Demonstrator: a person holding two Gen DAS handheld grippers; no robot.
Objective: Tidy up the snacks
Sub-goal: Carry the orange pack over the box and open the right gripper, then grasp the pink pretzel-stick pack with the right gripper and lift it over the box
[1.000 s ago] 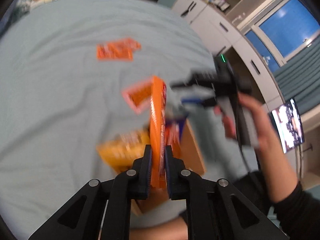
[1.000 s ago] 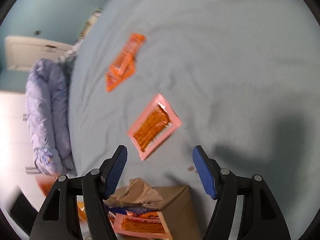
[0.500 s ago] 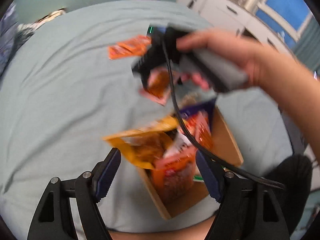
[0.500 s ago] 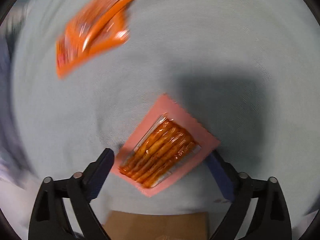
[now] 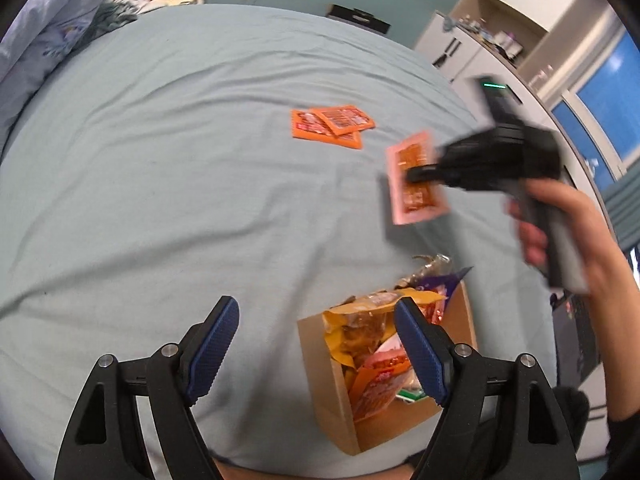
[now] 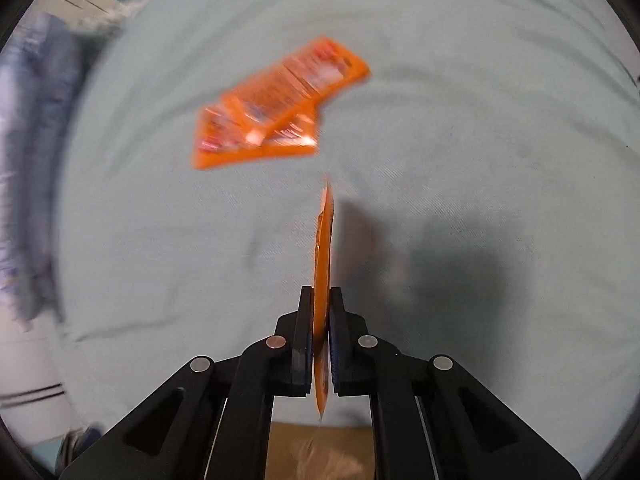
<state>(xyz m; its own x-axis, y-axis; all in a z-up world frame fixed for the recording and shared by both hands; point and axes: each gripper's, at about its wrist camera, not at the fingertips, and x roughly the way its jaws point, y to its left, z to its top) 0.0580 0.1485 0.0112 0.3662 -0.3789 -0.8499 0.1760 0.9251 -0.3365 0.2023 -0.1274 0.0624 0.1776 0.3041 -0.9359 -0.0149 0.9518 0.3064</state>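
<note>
My right gripper is shut on a pink snack packet, seen edge-on and lifted off the bed. In the left wrist view the same packet hangs from the right gripper above the sheet. My left gripper is open and empty, just left of a brown cardboard box filled with several snack bags. Two overlapping orange packets lie flat farther out on the bed; they also show in the right wrist view.
The light blue bedsheet covers the whole work surface. A bundled purple duvet lies at the far left edge. White cabinets and a window stand to the right of the bed.
My left gripper let go of an orange packet into the box and opened. My right gripper came down over the pink packet, shut on it and lifted it.
</note>
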